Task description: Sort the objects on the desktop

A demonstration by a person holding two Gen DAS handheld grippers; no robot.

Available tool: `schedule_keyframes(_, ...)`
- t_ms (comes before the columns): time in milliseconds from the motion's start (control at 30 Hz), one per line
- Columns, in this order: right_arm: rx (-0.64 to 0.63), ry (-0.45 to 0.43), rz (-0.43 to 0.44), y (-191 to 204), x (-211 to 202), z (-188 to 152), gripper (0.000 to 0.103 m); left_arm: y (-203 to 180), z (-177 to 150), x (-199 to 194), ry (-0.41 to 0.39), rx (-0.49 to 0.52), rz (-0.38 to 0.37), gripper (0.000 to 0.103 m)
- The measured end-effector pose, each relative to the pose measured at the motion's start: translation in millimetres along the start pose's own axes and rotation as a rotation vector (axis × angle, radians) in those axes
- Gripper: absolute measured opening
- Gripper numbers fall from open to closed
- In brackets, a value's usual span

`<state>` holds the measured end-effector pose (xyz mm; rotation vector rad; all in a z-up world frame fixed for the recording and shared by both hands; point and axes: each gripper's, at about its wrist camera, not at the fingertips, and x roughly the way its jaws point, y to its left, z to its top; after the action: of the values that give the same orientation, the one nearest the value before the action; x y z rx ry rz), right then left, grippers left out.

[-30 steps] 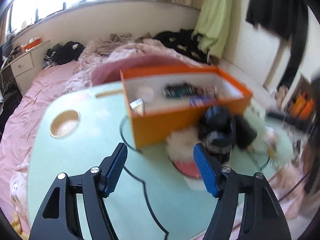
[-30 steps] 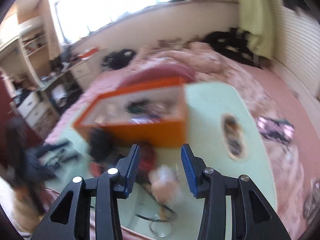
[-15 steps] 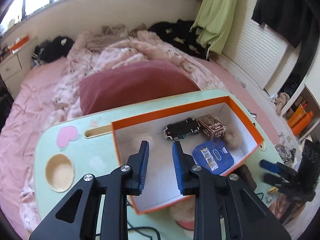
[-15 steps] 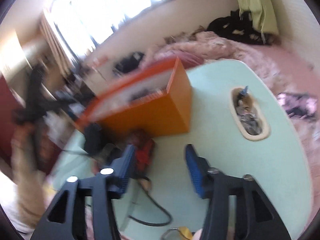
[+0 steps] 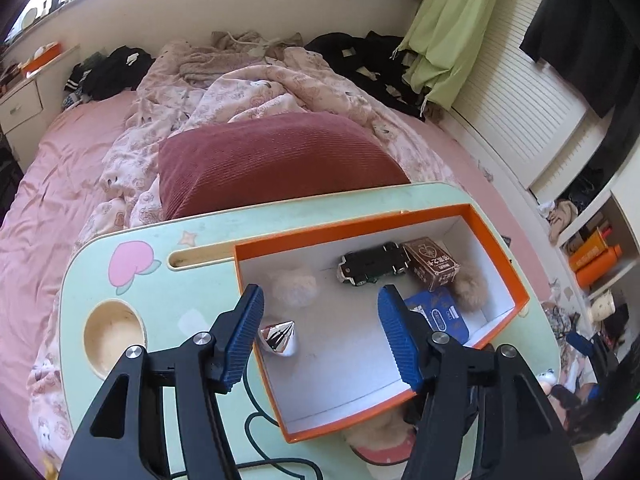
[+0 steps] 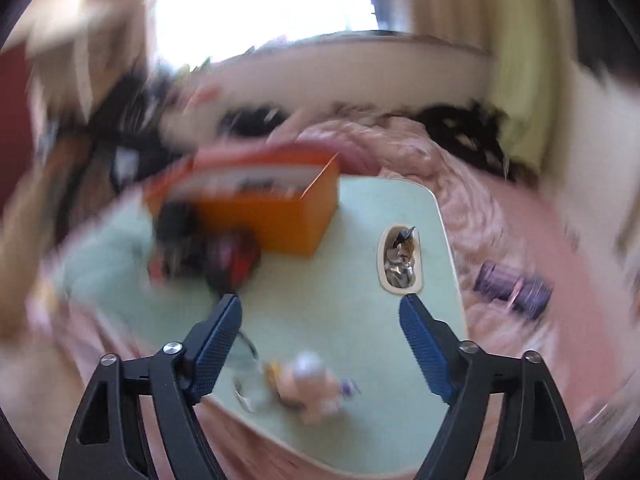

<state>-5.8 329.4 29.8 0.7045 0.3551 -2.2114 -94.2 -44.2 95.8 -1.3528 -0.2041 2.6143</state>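
Observation:
My left gripper (image 5: 320,300) hovers over the orange box (image 5: 496,240) on the mint-green lap table (image 5: 132,292). Its jaws are opening and nothing is between the blue pads. Inside the box lie a silver foil cone (image 5: 278,336) near the left pad, a white fluffy ball (image 5: 294,284), a black toy car (image 5: 374,268), a brown card pack (image 5: 434,264), a beige fluffy ball (image 5: 472,284) and a blue tin (image 5: 440,312). The right wrist view is blurred. There my right gripper (image 6: 320,308) hangs above bare table (image 6: 328,288), jaws opening and empty. A small figure (image 6: 308,376) lies near the front edge.
A red and black object (image 6: 232,260) sits beside the orange box (image 6: 272,216). An oval recess (image 6: 400,260) in the table holds crumpled wrappers. A round cup recess (image 5: 114,336) is at the table's left. A maroon pillow (image 5: 276,160) and pink bedding lie beyond.
The left gripper rose from in front of the box to above it, narrowed its jaws, then widened them again. The right gripper swung and rolled over the table, and its jaws spread wider.

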Motion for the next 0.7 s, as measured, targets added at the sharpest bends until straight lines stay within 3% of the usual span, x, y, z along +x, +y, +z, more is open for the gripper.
schedule_keyframes(33, -0.007, 0.008, 0.012, -4.4, -2.2, -3.8, 0.062, -1.4, 0.5, 1.2, 0.003, 0.003, -0.003, 0.06)
schedule_keyframes(100, 0.023, 0.029, 0.079, -15.5, -5.1, -10.9, 0.052, -8.2, 1.6, 5.4, 0.012, 0.041, 0.009, 0.06)
schedule_keyframes(267, -0.022, 0.089, 0.101, -8.6, 12.4, -21.3, 0.049, -29.2, 7.7, 27.7, 0.07, 0.118, 0.097, 0.06)
schedule_keyframes(333, -0.047, 0.122, 0.09, 5.9, 30.6, -21.0, 0.043, -31.8, 9.9, 38.9, 0.088, 0.122, 0.149, 0.06)
schedule_keyframes(400, -0.036, 0.102, 0.108, 17.0, 39.9, -16.2, 0.041, -34.6, 9.6, 48.2, 0.101, 0.131, 0.188, 0.06)
schedule_keyframes(567, -0.039, 0.031, 0.072, 48.1, 56.1, -4.6, 0.042, -51.3, 4.3, 72.0, 0.116, 0.232, 0.36, 0.06)
schedule_keyframes(700, -0.015, -0.061, 0.058, 61.8, 50.5, 1.8, 0.06, -53.1, -3.0, 88.5, 0.189, 0.244, 0.329, 0.06)
